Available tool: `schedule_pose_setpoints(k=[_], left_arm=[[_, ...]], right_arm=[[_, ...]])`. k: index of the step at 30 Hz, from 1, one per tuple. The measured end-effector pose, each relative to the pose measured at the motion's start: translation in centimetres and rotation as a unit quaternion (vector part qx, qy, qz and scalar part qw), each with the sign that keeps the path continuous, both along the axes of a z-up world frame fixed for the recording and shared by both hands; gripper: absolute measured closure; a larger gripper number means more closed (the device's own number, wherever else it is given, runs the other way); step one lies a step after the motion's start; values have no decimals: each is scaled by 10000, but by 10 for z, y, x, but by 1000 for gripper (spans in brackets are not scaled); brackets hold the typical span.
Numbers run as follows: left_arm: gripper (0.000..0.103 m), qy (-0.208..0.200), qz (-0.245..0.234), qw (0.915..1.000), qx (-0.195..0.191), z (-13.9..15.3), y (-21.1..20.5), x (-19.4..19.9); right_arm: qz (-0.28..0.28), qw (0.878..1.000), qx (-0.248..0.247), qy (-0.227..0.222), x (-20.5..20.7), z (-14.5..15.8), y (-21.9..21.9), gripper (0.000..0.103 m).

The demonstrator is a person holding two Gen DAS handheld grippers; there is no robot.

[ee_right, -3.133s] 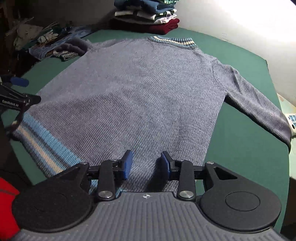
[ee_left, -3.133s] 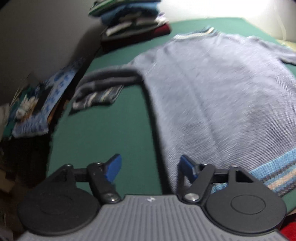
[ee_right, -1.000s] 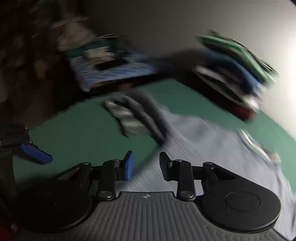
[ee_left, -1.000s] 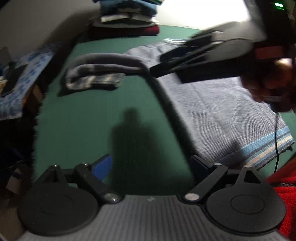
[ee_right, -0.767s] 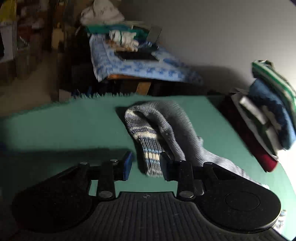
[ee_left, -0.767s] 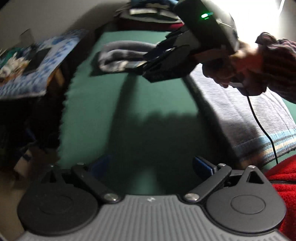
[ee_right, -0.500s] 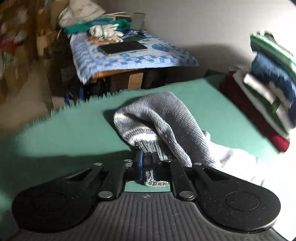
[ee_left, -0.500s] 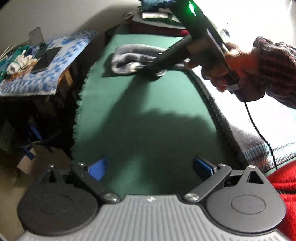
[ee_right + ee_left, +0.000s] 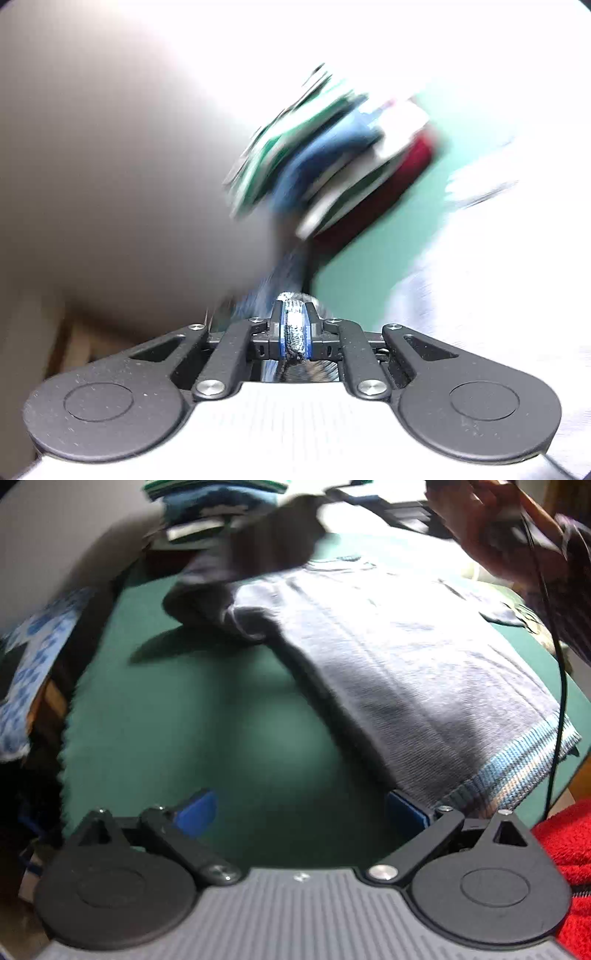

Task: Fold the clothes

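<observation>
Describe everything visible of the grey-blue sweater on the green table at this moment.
The sweater is a grey-blue ribbed knit with a blue, cream and dark striped hem. Its body lies flat on the green table, hem toward the left gripper, whose open jaws hold nothing. One sleeve is lifted, blurred, above the body; its striped cuff is pinched in the right gripper. The far sleeve lies mostly out of sight.

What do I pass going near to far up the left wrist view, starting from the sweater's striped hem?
Striped hem → grey sweater body → lifted sleeve, blurred and raised off the green table → stack of folded clothes at the far edge.
</observation>
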State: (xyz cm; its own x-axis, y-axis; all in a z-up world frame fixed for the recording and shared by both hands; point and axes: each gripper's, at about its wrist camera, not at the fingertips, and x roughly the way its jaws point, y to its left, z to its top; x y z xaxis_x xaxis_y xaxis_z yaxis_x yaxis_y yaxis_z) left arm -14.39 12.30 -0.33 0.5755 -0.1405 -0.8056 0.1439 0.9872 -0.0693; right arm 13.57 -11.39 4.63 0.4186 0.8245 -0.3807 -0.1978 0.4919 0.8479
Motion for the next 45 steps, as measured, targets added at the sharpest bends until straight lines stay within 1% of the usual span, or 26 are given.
schedule_pose_setpoints(k=[3,5,7,9,11,12,14,16,17,19,21,22,23,26,27,29,30,31,33,35,36,37,38,40,42,45], left_arm=[[4,23,-324,9995,30,-5,-6,11],[4,48,-531,9986,57,-6,-13,18],[4,78,-722,9973,84,-8,-20,24],[4,140,-801,9966,114,-10,-29,28],[4,216,-784,9966,131,-13,-35,30],[4,259,-747,9968,135,-14,-38,30],[5,339,-638,9973,111,-16,-43,30],[5,375,-500,9980,70,-15,-47,28],[5,382,-416,9984,55,-15,-49,28],[5,406,-219,9989,-36,-13,-52,24],[5,472,32,9987,-190,-13,-53,19],[5,495,152,9983,-249,-13,-54,17],[5,506,263,9979,-293,-13,-56,15],[6,564,541,9962,-396,-15,-62,9],[9,586,622,9954,-423,-15,-64,7],[12,627,779,9938,-483,-16,-68,5],[13,645,856,9929,-520,-17,-70,4],[13,657,937,9918,-569,-18,-72,3],[13,623,1106,9899,-624,-19,-74,2],[16,573,1271,9881,-655,-18,-77,0],[24,549,1354,9869,-678,-18,-78,-1],[38,528,1440,9855,-725,-17,-78,-2],[46,508,1526,9840,-772,-16,-77,-2],[80,535,1722,9783,-1021,-16,-74,-2],[86,555,1993,9709,-1206,-18,-70,-3],[97,513,2265,9647,-1239,-16,-71,-5]], right_arm=[[-749,9966,-279,194,-4,-14,-65,92],[-989,9918,-795,178,-13,-22,-90,88],[-1065,9806,-1642,-121,-25,-22,-101,83],[-975,9604,-2499,-757,-43,-17,-105,82],[-420,9321,-3225,-1596,-66,-11,-96,79],[-36,9129,-3541,-2030,-78,-10,-89,74],[738,8652,-4075,-2827,-99,-13,-72,64],[1301,8122,-4512,-3460,-110,-25,-52,63],[1518,7901,-4679,-3657,-112,-31,-44,63],[1821,7680,-4872,-3737,-107,-44,-37,64],[1994,7589,-4996,-3671,-97,-57,-37,65],[2011,7615,-4976,-3635,-92,-60,-38,65],[1989,7683,-4900,-3607,-88,-60,-41,65],[1964,8009,-4567,-3338,-74,-63,-48,66],[1982,8068,-4482,-3300,-72,-62,-51,67],[2013,8142,-4351,-3274,-71,-61,-56,82],[2010,8202,-4262,-3244,-70,-60,-57,94],[1971,8294,-4149,-3180,-68,-58,-60,97],[1853,8480,-3921,-3047,-62,-51,-67,97],[1710,8625,-3716,-2981,-56,-43,-74,98],[1637,8714,-3584,-2924,-51,-39,-78,98],[1567,8815,-3427,-2844,-45,-36,-80,98],[1500,8914,-3267,-2759,-38,-32,-81,98],[1383,9129,-2906,-2509,-18,-24,-79,98],[1279,9351,-2477,-2189,1,-14,-83,98],[1185,9663,-1695,-1530,29,-1,-92,98]])
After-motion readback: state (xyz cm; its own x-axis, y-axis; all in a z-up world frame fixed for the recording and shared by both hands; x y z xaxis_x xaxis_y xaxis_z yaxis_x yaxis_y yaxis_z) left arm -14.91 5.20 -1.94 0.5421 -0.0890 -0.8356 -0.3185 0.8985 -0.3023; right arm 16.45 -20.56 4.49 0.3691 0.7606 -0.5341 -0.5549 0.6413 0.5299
